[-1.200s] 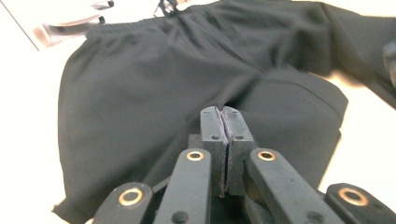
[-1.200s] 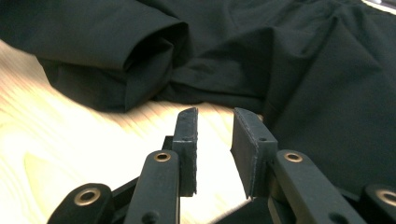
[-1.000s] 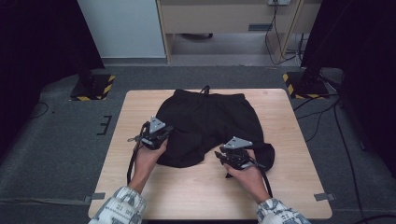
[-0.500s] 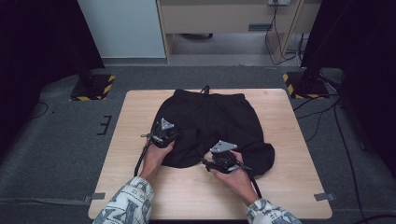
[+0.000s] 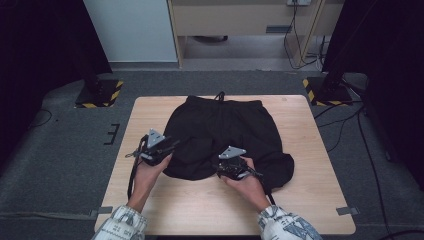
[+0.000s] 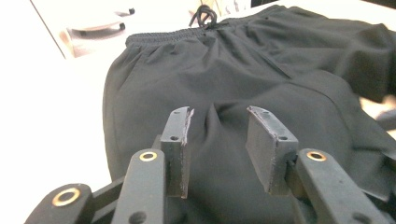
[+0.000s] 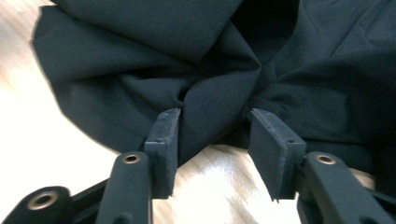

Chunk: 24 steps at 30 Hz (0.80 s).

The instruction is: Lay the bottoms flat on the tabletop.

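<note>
A pair of black shorts (image 5: 225, 127) lies on the wooden table (image 5: 300, 200), waistband and drawstring (image 5: 220, 95) at the far side. My left gripper (image 5: 172, 146) sits at the left edge of the shorts. Its jaws have just been opening; in the left gripper view the left gripper (image 6: 218, 112) stands open above the shorts (image 6: 233, 70), its pads off the cloth. My right gripper (image 5: 225, 167) is at the near hem. The jaws of the right gripper (image 7: 215, 114) have just been closing, with a fold of the shorts (image 7: 215, 98) between the parted pads.
The right leg of the shorts bulges toward the table's right side (image 5: 280, 170). Bare wood runs along the near edge and both sides. Yellow-and-black stand bases (image 5: 100, 95) (image 5: 325, 90) and cables lie on the floor beyond the table.
The left gripper went right over the shorts, then drew back left to their edge with its jaws parted. The right hand slid left along the near hem.
</note>
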Each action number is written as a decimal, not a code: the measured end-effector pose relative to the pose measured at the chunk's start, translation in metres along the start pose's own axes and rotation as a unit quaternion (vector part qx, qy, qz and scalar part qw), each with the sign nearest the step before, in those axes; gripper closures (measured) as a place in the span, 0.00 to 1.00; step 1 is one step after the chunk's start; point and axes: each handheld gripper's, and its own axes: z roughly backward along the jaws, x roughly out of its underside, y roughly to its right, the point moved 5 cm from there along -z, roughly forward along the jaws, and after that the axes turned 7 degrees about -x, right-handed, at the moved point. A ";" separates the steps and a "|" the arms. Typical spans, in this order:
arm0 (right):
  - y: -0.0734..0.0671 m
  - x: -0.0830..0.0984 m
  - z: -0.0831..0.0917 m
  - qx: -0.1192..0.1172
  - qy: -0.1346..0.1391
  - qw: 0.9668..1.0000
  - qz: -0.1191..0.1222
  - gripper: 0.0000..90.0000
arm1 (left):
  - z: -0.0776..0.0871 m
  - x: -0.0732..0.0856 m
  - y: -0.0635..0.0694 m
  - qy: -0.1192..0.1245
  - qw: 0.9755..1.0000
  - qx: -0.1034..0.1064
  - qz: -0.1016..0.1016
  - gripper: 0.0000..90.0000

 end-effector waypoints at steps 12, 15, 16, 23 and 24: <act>-0.022 0.009 0.011 -0.045 -0.003 0.999 0.010 0.98 | 0.026 0.056 -0.004 -0.037 0.999 -0.022 0.012 0.56; -0.035 0.021 0.023 -0.062 -0.007 0.998 0.017 0.98 | 0.022 0.060 -0.003 -0.045 0.999 -0.015 0.024 0.49; -0.038 0.025 0.026 -0.064 -0.009 0.998 0.020 0.98 | 0.021 0.061 -0.001 -0.050 0.999 -0.014 0.017 0.47; -0.035 0.023 0.041 -0.066 0.011 0.998 0.008 0.55 | 0.006 0.066 0.018 -0.079 0.996 0.011 -0.031 0.53; -0.032 0.019 0.040 -0.065 0.013 0.998 0.009 0.51 | 0.004 0.067 0.019 -0.083 0.996 0.010 -0.037 0.56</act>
